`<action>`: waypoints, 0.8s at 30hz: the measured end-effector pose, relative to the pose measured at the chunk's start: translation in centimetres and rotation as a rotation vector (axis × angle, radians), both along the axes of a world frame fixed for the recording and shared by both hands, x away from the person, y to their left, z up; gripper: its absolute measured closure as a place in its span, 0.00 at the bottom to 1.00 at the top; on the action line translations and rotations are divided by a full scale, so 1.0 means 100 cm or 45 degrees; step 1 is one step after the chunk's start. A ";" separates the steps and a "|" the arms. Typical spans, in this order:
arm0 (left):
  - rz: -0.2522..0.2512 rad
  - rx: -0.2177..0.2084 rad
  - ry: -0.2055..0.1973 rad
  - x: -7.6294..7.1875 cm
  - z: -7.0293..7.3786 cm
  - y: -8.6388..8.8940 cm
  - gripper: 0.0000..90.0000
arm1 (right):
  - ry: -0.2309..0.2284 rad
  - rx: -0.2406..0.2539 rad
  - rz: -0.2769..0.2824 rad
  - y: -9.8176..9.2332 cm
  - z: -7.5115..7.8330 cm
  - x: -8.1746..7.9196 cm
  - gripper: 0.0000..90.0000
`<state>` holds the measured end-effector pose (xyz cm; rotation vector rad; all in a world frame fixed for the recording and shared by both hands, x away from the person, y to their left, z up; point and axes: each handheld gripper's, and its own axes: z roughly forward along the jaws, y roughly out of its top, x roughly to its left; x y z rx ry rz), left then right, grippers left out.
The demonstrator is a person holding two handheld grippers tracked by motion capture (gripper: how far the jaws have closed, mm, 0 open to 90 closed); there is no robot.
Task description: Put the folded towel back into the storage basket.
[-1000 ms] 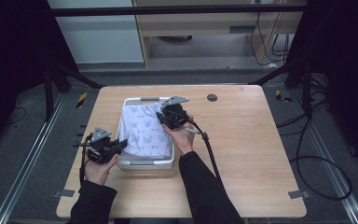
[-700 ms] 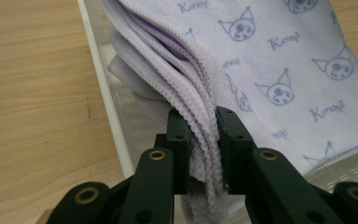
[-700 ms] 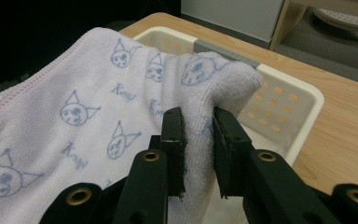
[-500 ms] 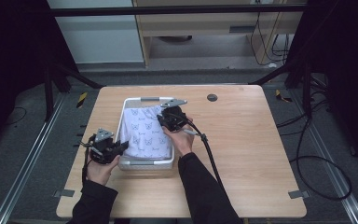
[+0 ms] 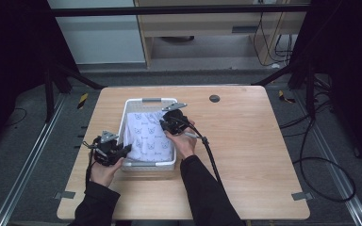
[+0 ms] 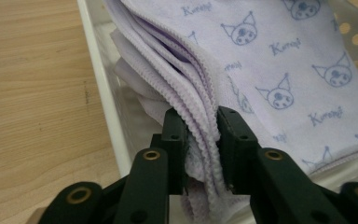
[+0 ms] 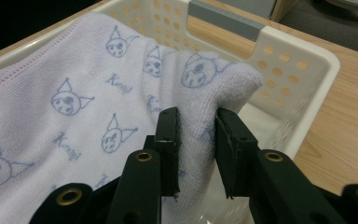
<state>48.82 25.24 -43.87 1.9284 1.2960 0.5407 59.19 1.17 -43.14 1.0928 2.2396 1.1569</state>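
The folded towel (image 5: 148,136) lies in the white basket (image 5: 127,106), centre-left of frame. The left gripper (image 6: 200,140) and right gripper (image 7: 196,140) have just been opening, with towel folds between the jaws; pad contact is hard to judge. The basket floor is hidden.

A light wooden table (image 5: 245,155) stands on a grey floor (image 5: 23,155). Behind it is a wooden cabinet (image 5: 207,23) beside a pale wall (image 5: 94,37). Black cables (image 5: 320,155) lie on the floor. The sides are dark.
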 end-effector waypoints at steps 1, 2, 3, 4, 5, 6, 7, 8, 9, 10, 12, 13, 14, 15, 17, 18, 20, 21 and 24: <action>0.009 -0.002 -0.005 0.000 0.000 0.000 0.77 | 0.009 -0.005 -0.002 0.001 -0.001 0.000 0.76; 0.018 -0.002 -0.014 0.000 0.001 0.001 0.75 | 0.003 -0.020 0.002 0.000 -0.001 0.000 0.73; 0.025 -0.007 -0.023 -0.001 0.002 0.002 0.75 | -0.003 -0.025 0.002 0.001 -0.002 0.001 0.72; 0.031 -0.013 -0.032 -0.001 0.003 0.003 0.74 | -0.010 -0.028 0.000 0.001 -0.002 0.000 0.71; 0.033 -0.017 -0.041 -0.002 0.004 0.003 0.74 | -0.015 -0.034 -0.002 0.000 -0.002 0.000 0.69; 0.037 -0.021 -0.049 -0.003 0.006 0.004 0.74 | -0.021 -0.031 -0.002 0.000 -0.001 0.000 0.67; 0.040 -0.024 -0.059 -0.003 0.007 0.005 0.73 | -0.023 -0.026 -0.005 -0.001 0.001 0.000 0.66; 0.042 -0.031 -0.062 -0.004 0.008 0.005 0.73 | -0.029 -0.014 -0.010 -0.002 0.002 -0.001 0.63; 0.041 -0.032 -0.067 -0.004 0.009 0.005 0.73 | -0.035 -0.011 -0.011 -0.003 0.003 -0.001 0.62; 0.042 -0.034 -0.076 -0.005 0.010 0.006 0.73 | -0.038 -0.003 -0.012 -0.003 0.005 -0.002 0.60; 0.041 -0.040 -0.088 -0.006 0.013 0.006 0.73 | -0.053 0.008 -0.013 -0.006 0.009 -0.004 0.56; 0.040 -0.043 -0.095 -0.007 0.015 0.006 0.72 | -0.058 0.019 -0.013 -0.007 0.010 -0.005 0.53; 0.040 -0.046 -0.098 -0.008 0.015 0.006 0.72 | -0.065 0.031 -0.011 -0.009 0.013 -0.007 0.50; 0.037 -0.050 -0.101 -0.008 0.017 0.006 0.72 | -0.066 0.036 -0.011 -0.010 0.014 -0.008 0.48; 0.035 -0.052 -0.108 -0.009 0.019 0.006 0.71 | -0.072 0.050 -0.009 -0.013 0.018 -0.010 0.43; 0.033 -0.052 -0.110 -0.010 0.019 0.006 0.70 | -0.076 0.058 -0.009 -0.015 0.021 -0.012 0.42; 0.031 -0.055 -0.114 -0.011 0.020 0.006 0.70 | -0.082 0.066 -0.009 -0.018 0.025 -0.015 0.39; 0.029 -0.052 -0.122 -0.011 0.020 0.006 0.69 | -0.088 0.073 -0.006 -0.020 0.027 -0.017 0.37; 0.026 -0.057 -0.124 -0.012 0.021 0.005 0.68 | -0.084 0.091 -0.002 -0.028 0.034 -0.023 0.27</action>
